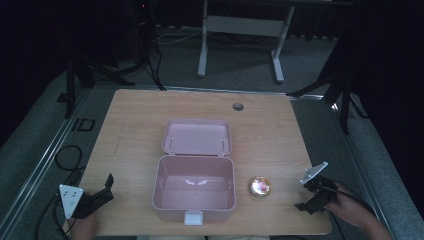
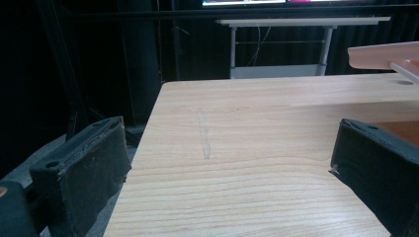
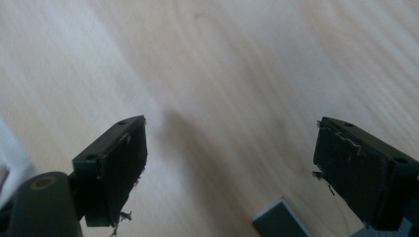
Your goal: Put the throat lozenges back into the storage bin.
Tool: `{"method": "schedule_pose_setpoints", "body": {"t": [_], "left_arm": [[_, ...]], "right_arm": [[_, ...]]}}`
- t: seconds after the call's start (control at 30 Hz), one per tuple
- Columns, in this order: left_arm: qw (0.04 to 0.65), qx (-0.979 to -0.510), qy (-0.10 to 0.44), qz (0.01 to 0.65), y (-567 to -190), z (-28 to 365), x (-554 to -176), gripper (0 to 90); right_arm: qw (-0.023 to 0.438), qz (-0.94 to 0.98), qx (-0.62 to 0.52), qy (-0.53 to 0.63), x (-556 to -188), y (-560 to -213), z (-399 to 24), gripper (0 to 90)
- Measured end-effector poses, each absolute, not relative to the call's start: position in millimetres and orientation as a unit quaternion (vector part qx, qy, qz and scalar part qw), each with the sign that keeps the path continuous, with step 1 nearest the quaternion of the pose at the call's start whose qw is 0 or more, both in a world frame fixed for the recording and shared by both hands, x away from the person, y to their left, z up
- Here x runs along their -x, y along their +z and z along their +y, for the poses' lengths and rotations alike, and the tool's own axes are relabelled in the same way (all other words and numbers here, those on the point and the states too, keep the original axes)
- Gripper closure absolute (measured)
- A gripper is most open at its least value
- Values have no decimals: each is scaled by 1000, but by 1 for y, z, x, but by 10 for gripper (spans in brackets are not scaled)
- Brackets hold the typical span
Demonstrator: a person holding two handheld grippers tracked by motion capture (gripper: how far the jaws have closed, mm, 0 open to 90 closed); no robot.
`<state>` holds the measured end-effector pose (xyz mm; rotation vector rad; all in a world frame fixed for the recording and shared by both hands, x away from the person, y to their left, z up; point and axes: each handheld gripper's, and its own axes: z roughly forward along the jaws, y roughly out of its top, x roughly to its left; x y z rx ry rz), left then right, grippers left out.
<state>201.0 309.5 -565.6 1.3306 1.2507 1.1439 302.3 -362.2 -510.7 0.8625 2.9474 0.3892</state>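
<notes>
Mid-table [image 1: 150, 115]: pink box [image 1: 194, 187] (lid up), round object [image 1: 260, 187] beside.

You are working in a dim room with dark, near-black surroundings. The wooden table [image 1: 280, 130] has pale grain, rounded corners and a round cable hole [image 1: 238, 106] near its far edge. Around it lies grey carpet [image 1: 240, 60]. Beyond the table stands a white-framed desk [image 1: 240, 25] on two legs. Black stand legs [image 1: 345, 95] and loose cables [image 1: 67, 160] sit on the floor at both sides.
</notes>
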Motion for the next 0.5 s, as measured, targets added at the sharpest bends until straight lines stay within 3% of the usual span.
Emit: {"method": "schedule_pose_setpoints", "body": {"t": [0.3, 0.5], "left_arm": [[477, -544, 467, 509, -566, 310, -201, 17], [478, -543, 467, 509, -566, 310, -201, 17]], "right_arm": [[-24, 969, -245, 5, -310, -501, -341, 132], [-27, 974, -223, -17, -312, -497, -326, 131]]}}
